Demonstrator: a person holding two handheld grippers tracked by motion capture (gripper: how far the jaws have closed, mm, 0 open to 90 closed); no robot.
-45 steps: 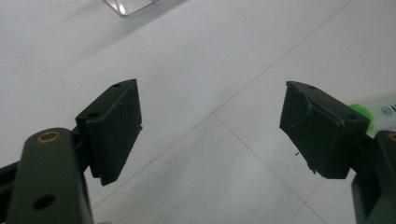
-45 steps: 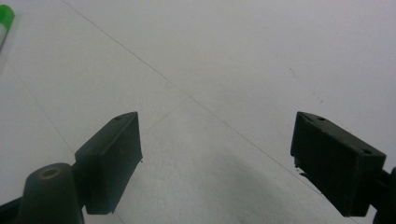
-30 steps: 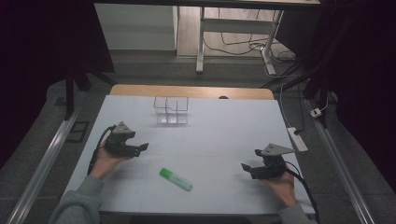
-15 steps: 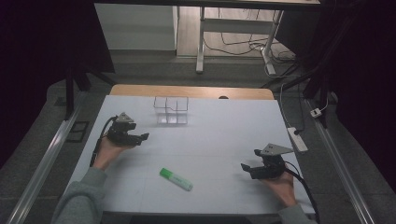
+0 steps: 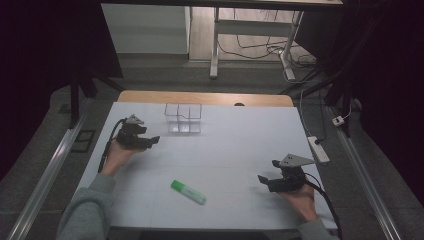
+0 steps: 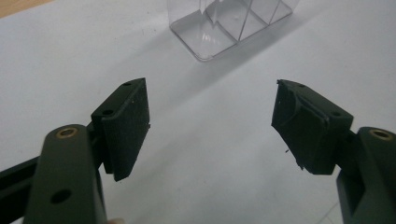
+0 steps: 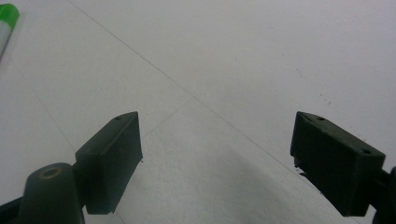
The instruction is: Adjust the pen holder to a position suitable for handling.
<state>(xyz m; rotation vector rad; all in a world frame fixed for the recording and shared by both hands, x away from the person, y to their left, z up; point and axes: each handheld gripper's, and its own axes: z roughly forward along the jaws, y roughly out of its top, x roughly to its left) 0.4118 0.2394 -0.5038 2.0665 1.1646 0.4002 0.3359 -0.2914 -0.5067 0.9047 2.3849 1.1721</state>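
Left tongs [image 5: 150,140] hover over the desk [image 5: 240,145] near its left edge, jaws wide with nothing between them, though they have just been closing a little. Straight ahead of them, near but apart, stands the clear divided box [image 5: 183,117], close to the desk's far edge, with bare white surface between. Right tongs [image 5: 265,180] sit low by the near right corner, jaws spread wide and empty. The green marker [image 5: 188,192] lies flat near the front edge, between the two hands, well apart from both. Open desk stretches across the whole middle, and the right side is bare out to its edge.
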